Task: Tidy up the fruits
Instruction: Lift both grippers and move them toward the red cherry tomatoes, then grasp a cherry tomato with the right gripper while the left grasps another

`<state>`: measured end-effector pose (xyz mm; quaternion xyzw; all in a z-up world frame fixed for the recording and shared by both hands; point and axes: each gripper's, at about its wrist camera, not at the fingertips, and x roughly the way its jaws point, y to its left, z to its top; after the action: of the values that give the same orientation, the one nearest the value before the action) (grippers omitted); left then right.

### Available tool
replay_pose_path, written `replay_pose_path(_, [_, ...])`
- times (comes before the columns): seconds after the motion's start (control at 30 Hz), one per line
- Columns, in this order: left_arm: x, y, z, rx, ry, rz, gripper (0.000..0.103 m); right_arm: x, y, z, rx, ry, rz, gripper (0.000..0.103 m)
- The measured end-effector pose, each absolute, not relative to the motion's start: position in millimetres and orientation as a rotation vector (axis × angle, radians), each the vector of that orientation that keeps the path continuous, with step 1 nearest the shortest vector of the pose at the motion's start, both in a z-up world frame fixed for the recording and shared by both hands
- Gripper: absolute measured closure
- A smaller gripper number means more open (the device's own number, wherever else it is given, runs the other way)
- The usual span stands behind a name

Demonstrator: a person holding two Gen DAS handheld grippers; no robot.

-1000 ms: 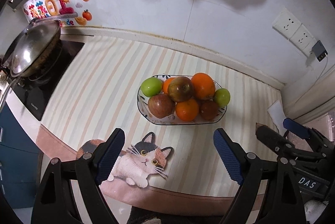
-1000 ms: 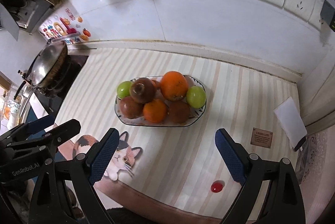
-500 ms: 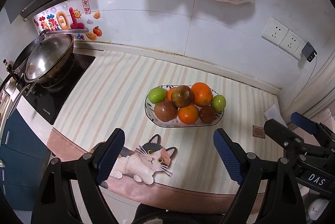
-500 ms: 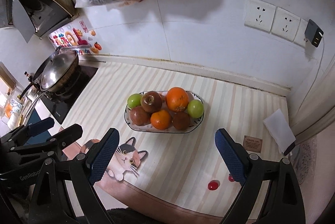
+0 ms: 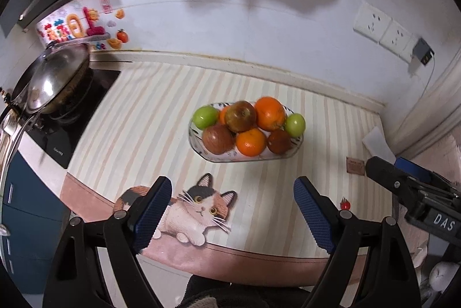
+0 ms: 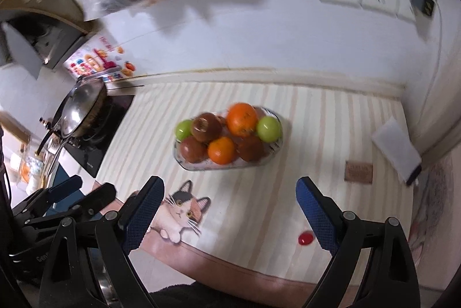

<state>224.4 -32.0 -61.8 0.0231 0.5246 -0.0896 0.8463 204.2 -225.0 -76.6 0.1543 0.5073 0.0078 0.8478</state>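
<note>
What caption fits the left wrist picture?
Open left gripper above a glass bowl of oranges and apples on a striped cat mat.

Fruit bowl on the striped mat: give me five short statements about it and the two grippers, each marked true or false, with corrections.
1. The fruit bowl holds two green apples. True.
2. The left gripper is shut on an orange. False: its jaws stand open and empty, short of the bowl.
3. The reddish-brown apple sits on top of the pile. True.
4. The right gripper has its jaws open with nothing between them. True.
5. The wok stands to the right of the bowl. False: it is on the cooktop to the left.
</note>
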Motion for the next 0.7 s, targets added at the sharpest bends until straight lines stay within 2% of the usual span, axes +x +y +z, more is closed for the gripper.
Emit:
replay_pose_path(0.23, [233,-87,-110,0.124,1.209,-0.282,0.016,183,-304,-153,0.490,1.186,-0.123,0.010])
replay_pose_path(0.3, [234,-107,-130,0.155,1.253,-0.319,0.016,179,-323,-180,0.524,1.223,-0.158,0.030])
replay_pose_path(0.4, [232,-138,-163,0.221,1.309,-0.352,0.016,170,-348,-221,0.589,1.267,-0.189,0.046])
replay_pose_path(0.7, [216,-207,-253,0.405,1.426,-0.416,0.016,164,-378,-285,0.615,1.303,-0.206,0.059])
